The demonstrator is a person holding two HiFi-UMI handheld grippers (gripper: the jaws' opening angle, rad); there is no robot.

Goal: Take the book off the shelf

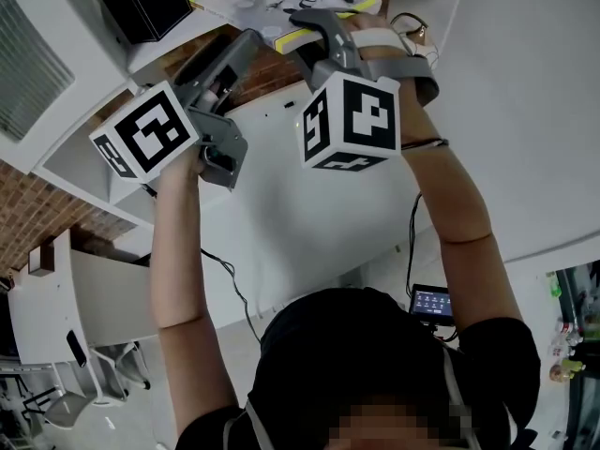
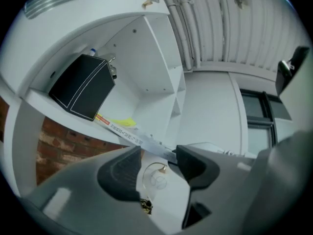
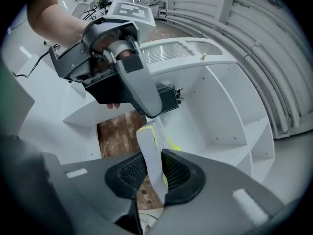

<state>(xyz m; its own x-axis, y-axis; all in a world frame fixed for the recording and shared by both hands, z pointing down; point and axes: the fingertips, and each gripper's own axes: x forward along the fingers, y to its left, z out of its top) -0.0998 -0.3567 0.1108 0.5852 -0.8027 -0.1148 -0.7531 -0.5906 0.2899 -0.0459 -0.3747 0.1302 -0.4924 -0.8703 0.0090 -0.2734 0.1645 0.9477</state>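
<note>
Right gripper (image 3: 152, 174) pinches the book (image 3: 148, 150) by its near edge.
Its long axis runs back onto the shelf (image 3: 222, 153), so I'd pull straight out; my left gripper (image 2: 159, 166) hangs spread beside it, pressing nothing.

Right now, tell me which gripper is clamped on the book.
The right gripper: its jaws pinch the edge of the book. The left gripper has its jaws apart, gripping nothing.
</note>
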